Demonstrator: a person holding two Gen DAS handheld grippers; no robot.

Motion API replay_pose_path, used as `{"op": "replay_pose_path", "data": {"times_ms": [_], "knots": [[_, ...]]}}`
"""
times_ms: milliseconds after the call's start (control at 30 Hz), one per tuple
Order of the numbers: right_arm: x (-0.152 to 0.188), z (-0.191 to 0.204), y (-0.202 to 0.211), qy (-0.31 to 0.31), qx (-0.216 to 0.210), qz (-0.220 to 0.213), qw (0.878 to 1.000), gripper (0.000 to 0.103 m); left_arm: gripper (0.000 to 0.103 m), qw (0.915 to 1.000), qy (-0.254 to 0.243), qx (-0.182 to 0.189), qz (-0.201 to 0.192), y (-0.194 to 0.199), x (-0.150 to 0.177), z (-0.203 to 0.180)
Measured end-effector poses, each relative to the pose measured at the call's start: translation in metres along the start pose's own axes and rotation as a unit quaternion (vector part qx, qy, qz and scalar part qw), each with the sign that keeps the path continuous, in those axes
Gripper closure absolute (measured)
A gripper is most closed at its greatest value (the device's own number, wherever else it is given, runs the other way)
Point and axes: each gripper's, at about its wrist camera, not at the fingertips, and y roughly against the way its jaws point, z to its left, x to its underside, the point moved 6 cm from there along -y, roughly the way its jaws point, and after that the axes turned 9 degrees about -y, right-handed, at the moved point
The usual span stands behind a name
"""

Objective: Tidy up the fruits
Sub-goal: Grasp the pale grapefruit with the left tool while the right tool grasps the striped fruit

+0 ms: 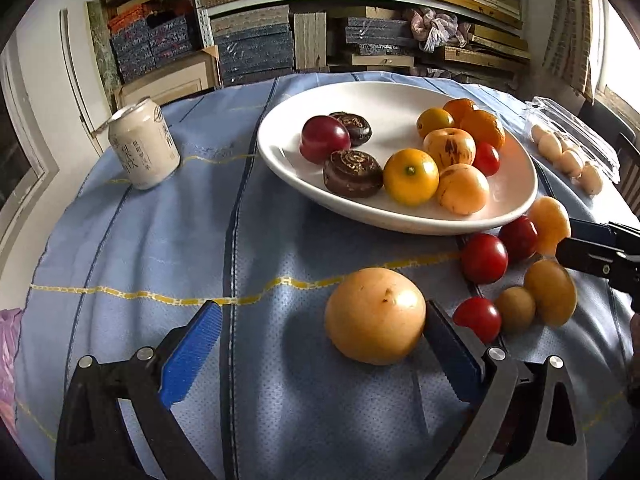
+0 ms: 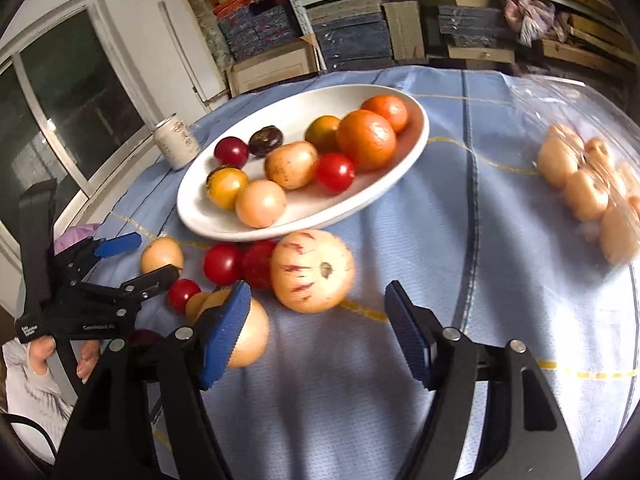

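Left wrist view: left hand-held gripper (image 1: 320, 344) spread around a yellow fruit (image 1: 374, 316).
Right hand-held gripper (image 2: 318, 320) spread wide, streaked fruit (image 2: 312, 270) just ahead; white plate (image 2: 208, 216) beyond.

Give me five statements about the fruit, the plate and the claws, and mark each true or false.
1. The white plate already holds several fruits. True.
2. The left claw grips the large yellow fruit. False: its jaws stand open, the fruit lying on the cloth between them.
3. A drink can stands upright on the blue cloth. True.
4. The right claw is shut on a red tomato. False: it is open and holds nothing.
5. No fruit lies outside the plate. False: tomatoes and yellow fruits lie on the cloth.
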Motion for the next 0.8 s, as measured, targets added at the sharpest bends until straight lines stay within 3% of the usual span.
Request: {"op": "replay_pose_path", "data": {"times_ms": [33,100,400,500,800], "knots": [[0.0,0.0,-0.001,-0.001,-0.003,0.003,1.0,0.048,0.003,1.0,0.005,0.004,0.004,-0.002,0.0,0.001],[0.0,-0.001,-0.007,-0.01,-0.011,0.017,1.0,0.055,0.003,0.9998,0.012,0.011,0.009,-0.004,0.0,0.002],[-0.007,-0.007,-0.012,-0.04,-0.042,0.022,0.998,0.055,0.003,0.9996,0.018,0.015,0.016,-0.007,0.002,0.001],[-0.007,-0.009,-0.011,-0.049,-0.05,0.022,0.997,0.059,0.003,0.9994,0.022,0.021,0.018,-0.008,0.003,0.002],[-0.005,-0.009,-0.008,-0.051,-0.057,0.024,0.997,0.06,0.008,0.9991,0.025,0.031,-0.013,0.003,0.0,0.001]]}}
